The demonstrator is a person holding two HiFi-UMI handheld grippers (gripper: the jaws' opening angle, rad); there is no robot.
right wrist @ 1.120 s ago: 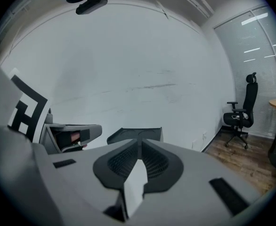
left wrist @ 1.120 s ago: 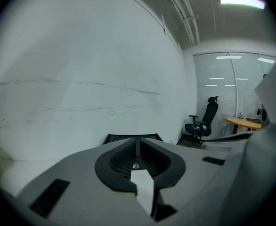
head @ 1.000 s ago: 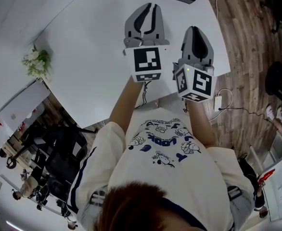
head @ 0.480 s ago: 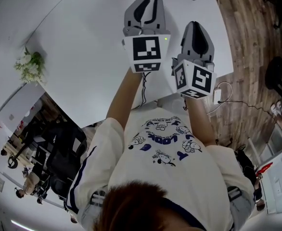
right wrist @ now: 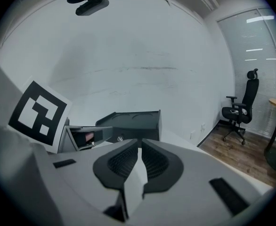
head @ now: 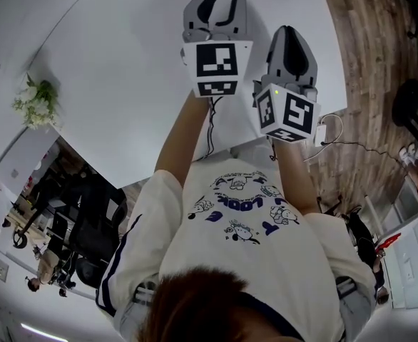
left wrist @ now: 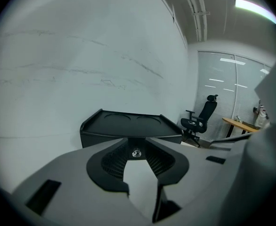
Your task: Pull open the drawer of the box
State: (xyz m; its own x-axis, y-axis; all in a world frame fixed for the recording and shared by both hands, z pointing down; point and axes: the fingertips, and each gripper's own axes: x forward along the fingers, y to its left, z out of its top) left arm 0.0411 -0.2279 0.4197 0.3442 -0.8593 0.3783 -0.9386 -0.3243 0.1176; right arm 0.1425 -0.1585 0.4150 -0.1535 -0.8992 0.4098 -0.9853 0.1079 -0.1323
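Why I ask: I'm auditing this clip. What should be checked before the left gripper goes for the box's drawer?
1. Left gripper open: ok; its fingers have just been opening, nothing gripped.
2. Aim: ok; a small silver knob on the black box sits centred in the gap.
3. Reach: not ok; the fingers are short of the box, with white table showing before it.
4. Drawer shut: cannot tell; the grippers hide most of the box's front.
5. Right gripper out of the way: ok; its fingers are together and empty, beside the left.
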